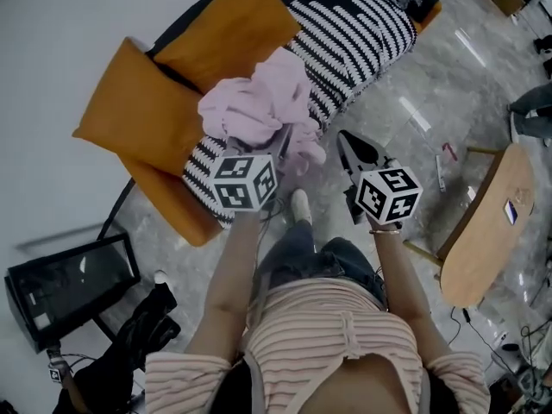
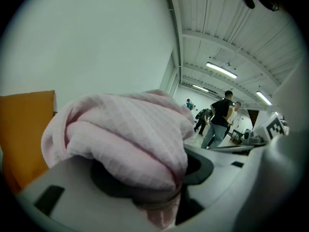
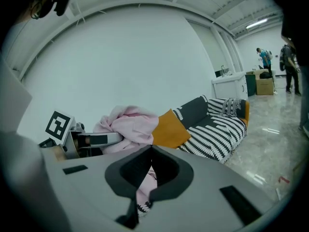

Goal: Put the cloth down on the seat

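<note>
A bunched pink cloth (image 1: 257,102) was held up in front of the striped sofa (image 1: 354,33), at the end where the orange cushions (image 1: 147,110) were propped. The left gripper (image 1: 257,158) was seen clamped on it: its jaws were spread around a thick wad of folds, and the bundle was heaped over them in the left gripper view. The right gripper (image 1: 358,155) was held just beside the cloth, on the side away from the cushions, with its jaws brought together on nothing.

The cloth was not yet laid on the seat. The bundle was judged to hang at the sofa's front edge, with a loose tail dangling on the floor (image 1: 405,136) side of it.

Were the cloth let go here, much of it could be expected to slide off the sofa's edge to the floor. A release too far toward the cushions could leave it draped on them instead. Folds wrapped over the jaws could also be caught and dragged back off the sofa.
</note>
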Motion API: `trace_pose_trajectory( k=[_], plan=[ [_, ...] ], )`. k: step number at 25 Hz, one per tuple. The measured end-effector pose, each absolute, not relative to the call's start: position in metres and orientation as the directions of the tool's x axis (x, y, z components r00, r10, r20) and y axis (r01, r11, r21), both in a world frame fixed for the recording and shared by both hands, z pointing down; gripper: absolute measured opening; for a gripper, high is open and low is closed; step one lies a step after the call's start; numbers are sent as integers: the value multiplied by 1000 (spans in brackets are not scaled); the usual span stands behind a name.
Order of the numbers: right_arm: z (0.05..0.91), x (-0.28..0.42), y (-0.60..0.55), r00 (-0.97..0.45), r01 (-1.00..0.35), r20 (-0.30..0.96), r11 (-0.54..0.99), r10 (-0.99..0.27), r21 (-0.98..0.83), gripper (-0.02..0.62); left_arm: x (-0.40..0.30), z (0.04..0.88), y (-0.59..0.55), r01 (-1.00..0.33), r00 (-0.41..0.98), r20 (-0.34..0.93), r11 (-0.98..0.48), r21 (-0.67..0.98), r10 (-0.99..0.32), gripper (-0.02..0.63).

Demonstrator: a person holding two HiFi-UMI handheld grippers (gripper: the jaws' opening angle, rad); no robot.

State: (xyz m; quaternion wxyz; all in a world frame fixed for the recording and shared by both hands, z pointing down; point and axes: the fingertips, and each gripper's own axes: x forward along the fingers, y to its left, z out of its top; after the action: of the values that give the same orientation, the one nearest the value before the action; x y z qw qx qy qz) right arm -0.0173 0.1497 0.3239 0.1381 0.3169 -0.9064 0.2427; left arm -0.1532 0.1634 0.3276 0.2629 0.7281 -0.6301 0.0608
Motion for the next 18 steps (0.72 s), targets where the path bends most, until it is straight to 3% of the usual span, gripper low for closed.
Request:
trace_pose_trajectory(
  k=[18],
  plan=[
    [359,-38,104,-685,-715,507,616,-523,-329,8,-195,376,113,-939,239,490,-72,336,-838,250]
  ],
)
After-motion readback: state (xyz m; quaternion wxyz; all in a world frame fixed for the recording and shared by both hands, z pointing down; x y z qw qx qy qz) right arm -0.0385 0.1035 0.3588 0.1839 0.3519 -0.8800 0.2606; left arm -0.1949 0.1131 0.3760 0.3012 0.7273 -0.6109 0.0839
